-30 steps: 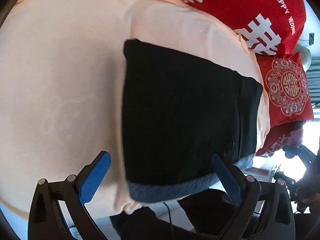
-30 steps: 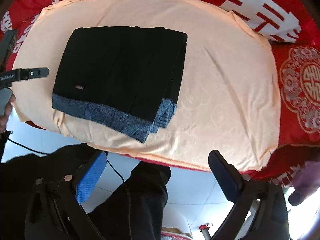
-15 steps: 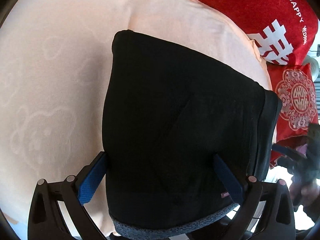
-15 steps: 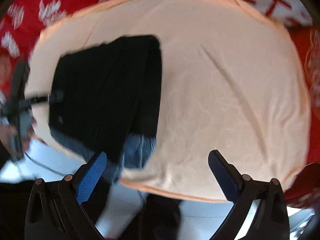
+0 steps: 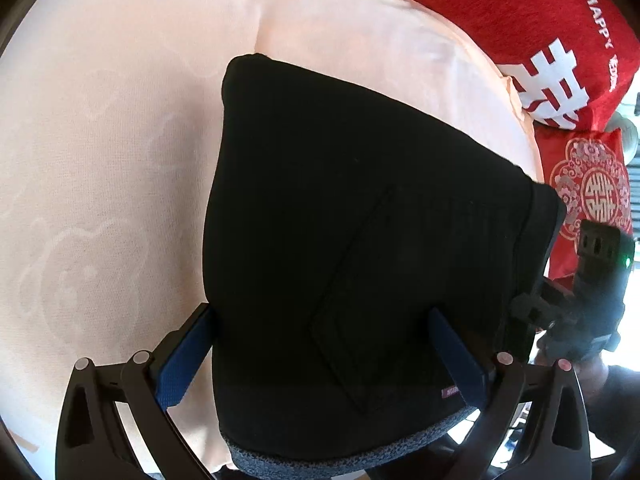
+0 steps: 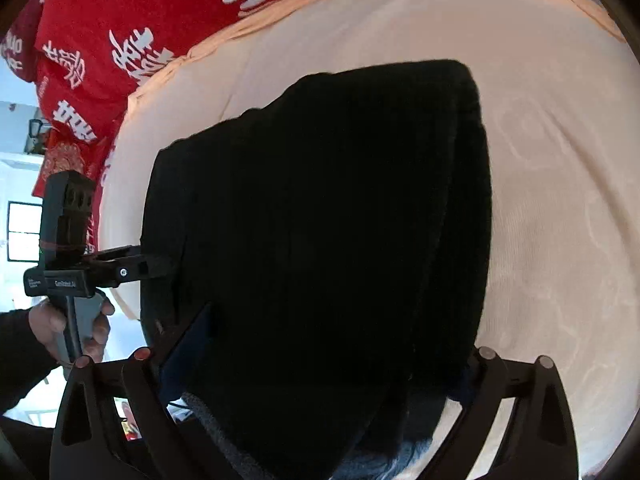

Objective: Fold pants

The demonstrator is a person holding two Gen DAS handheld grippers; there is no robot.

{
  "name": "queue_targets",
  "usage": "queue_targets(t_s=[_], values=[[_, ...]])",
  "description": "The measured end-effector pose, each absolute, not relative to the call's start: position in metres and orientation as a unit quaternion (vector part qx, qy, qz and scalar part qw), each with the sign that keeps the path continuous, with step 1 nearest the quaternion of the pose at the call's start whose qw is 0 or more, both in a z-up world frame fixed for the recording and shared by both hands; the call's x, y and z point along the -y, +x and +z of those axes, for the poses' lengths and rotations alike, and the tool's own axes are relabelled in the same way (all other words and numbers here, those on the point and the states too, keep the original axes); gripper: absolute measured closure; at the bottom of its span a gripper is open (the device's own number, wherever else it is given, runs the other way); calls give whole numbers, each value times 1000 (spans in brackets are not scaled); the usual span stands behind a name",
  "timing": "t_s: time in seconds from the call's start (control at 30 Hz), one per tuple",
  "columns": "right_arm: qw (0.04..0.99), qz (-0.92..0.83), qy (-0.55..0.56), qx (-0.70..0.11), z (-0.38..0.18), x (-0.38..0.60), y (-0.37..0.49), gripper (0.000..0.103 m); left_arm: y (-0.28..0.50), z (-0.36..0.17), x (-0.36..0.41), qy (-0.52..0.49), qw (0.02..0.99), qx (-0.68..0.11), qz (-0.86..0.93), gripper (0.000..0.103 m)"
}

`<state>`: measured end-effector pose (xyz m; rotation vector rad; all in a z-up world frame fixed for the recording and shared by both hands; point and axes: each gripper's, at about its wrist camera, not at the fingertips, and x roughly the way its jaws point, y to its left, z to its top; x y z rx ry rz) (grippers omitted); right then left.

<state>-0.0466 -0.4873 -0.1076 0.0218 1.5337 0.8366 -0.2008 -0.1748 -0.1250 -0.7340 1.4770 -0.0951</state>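
1. The left tool (image 5: 320,356) reached over the near edge of the folded black pants (image 5: 360,240), its blue fingers (image 5: 180,364) spread wide, one on either side.
2. The right tool (image 6: 320,360) likewise straddled the pants, unclosed.
3. The pants lay on a peach sheet (image 5: 100,160), beside red cushions (image 5: 520,20).

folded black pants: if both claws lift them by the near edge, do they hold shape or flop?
Likely flop: the folded black pants are soft cloth in stacked layers, visible at the right edge, so the far end should droop. Layers may slide apart, since nothing pins them. Probably light; they barely dent the peach sheet. Both the left claw and right claw look open.
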Motion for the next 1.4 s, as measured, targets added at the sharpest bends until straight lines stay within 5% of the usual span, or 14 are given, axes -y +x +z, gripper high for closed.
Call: queue_targets(t_s=[0.2, 0.33, 0.43, 0.73, 0.9, 0.97, 1.17, 1.4], values=[[666, 379, 1, -643, -108, 481, -50, 0, -201, -131, 172, -342, 682, -645, -45, 0], [662, 369, -3, -652, -106, 475, -47, 1, -206, -120, 163, -340, 680, -647, -64, 11], [655, 361, -7, -663, -102, 472, -43, 4, -210, -114, 150, -311, 690, -653, -32, 0], [670, 358, -9, -650, -108, 474, -46, 0, -189, -137, 176, -334, 671, -656, -86, 0], [678, 355, -13, -644, -107, 470, -47, 0, -200, -109, 181, -322, 694, -638, -87, 26], [674, 348, -7, -652, -99, 468, -45, 15, -204, -99, 180, -325, 700, -629, -91, 36], [677, 343, 26, -650, -78, 481, -48, 46, -199, -83, 191, -315, 704, -629, -94, 37], [660, 364, 37, -656, -58, 479, -46, 52, -196, -51, 205, -305, 709, -627, -105, 37]])
